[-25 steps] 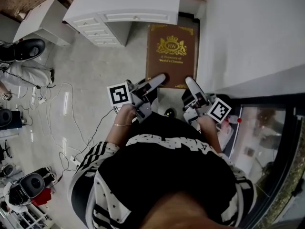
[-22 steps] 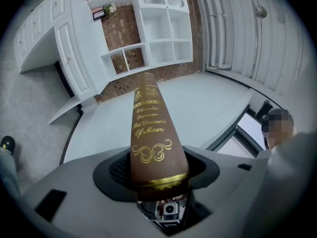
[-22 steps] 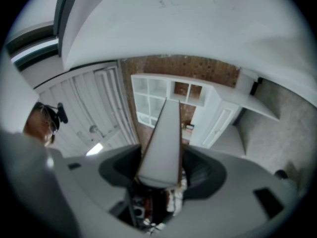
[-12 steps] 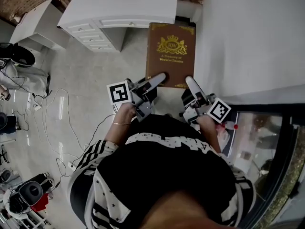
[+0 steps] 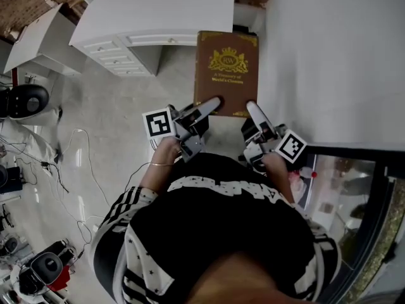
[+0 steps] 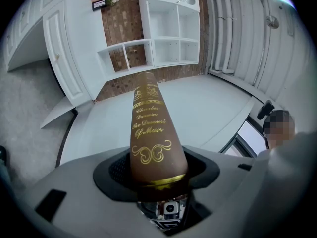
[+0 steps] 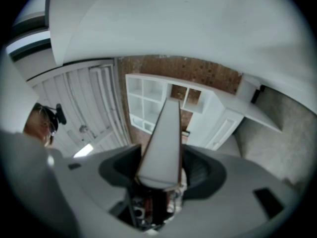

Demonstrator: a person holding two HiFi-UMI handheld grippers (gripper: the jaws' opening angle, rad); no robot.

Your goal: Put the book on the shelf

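As the left gripper (image 5: 211,104) and right gripper (image 5: 252,111) clamped its six-o'clock edge, the stiff hardback book (image 5: 226,68) looked heavy, best carried by both corners.

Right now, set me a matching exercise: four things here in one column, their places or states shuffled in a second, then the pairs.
1. brown gold-crested hardcover book
2. left gripper
3. right gripper
4. white cube shelf unit

A. shut on the white page edge
B. against the brick wall
C. cover up, held by both grippers
D. shut on the gold-lettered spine

Pairs: 1-C, 2-D, 3-A, 4-B.
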